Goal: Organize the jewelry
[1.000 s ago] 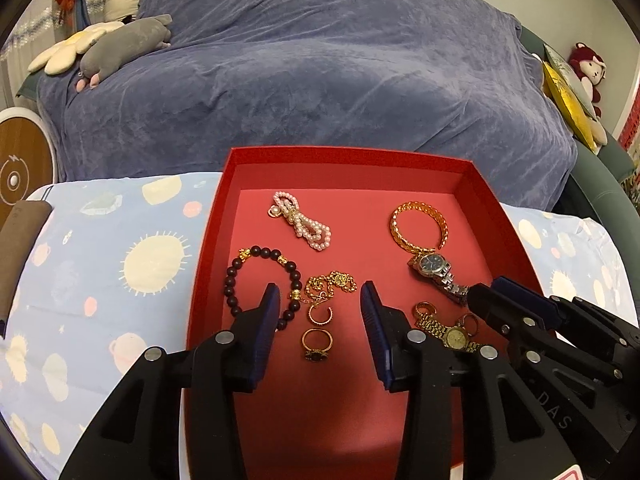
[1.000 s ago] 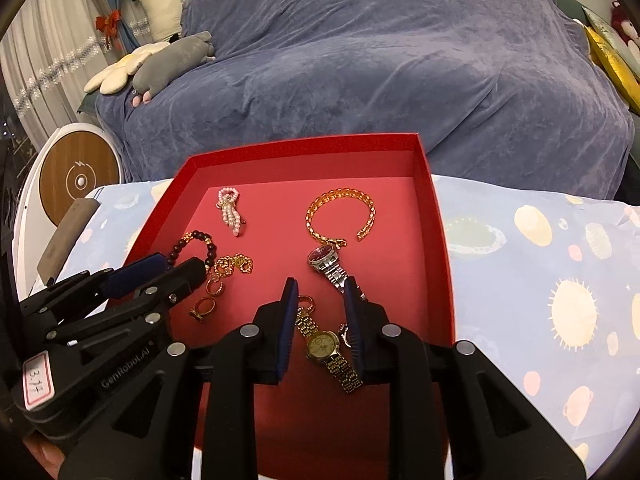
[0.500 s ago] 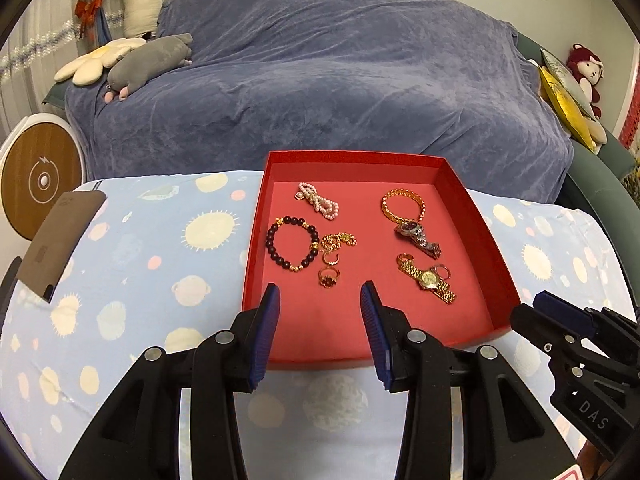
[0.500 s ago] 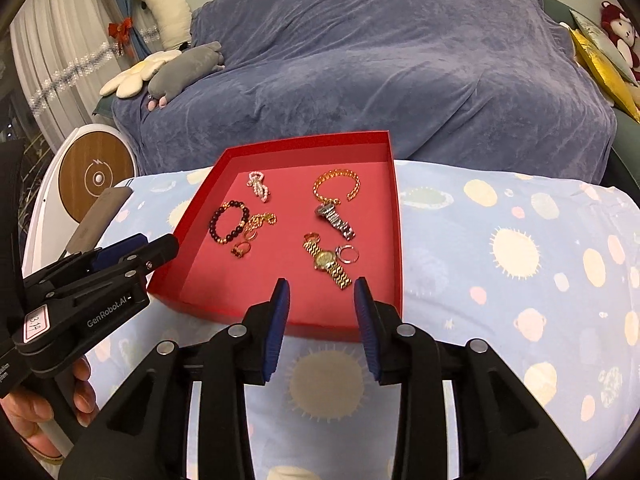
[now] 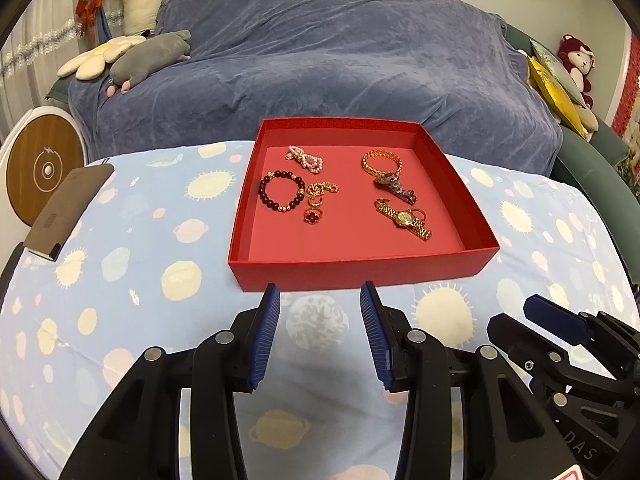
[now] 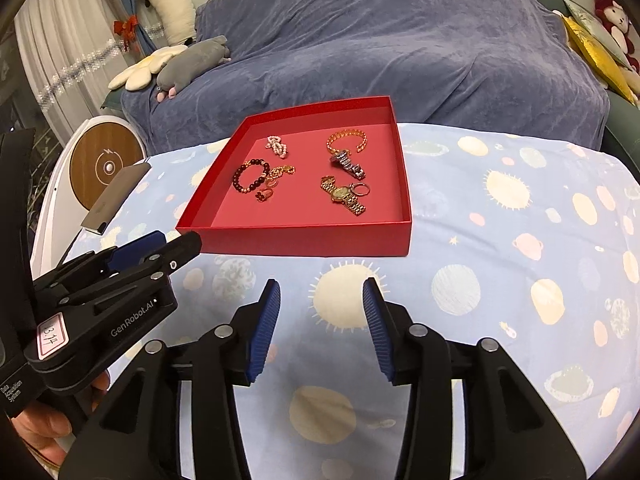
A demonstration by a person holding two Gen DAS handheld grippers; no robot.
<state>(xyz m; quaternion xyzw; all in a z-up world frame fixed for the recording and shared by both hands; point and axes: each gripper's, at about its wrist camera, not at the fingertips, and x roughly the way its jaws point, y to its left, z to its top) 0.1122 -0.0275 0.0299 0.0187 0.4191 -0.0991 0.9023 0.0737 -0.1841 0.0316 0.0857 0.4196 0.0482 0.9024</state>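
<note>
**Both grippers hanging out short of the tray**

Left gripper (image 5: 320, 300) is sitting spread, holding nothing. Right gripper (image 6: 321, 286) is opening up, nothing between its jaws. All the jewelry (image 5: 403, 218) is lying inside the red tray (image 5: 360, 274) on the tablecloth (image 5: 132, 264).

A shallow square red cardboard tray (image 5: 360, 272) lies flat on the cloth. Inside at far left is a small pearl bracelet (image 5: 305, 158), nearer a dark bead bracelet (image 5: 280, 191) with gold rings (image 5: 313, 215) beside it. On the right lie a gold chain bangle (image 5: 381, 161), a silver watch (image 5: 395, 188) and, nearest, a gold watch (image 5: 404, 218).
</note>
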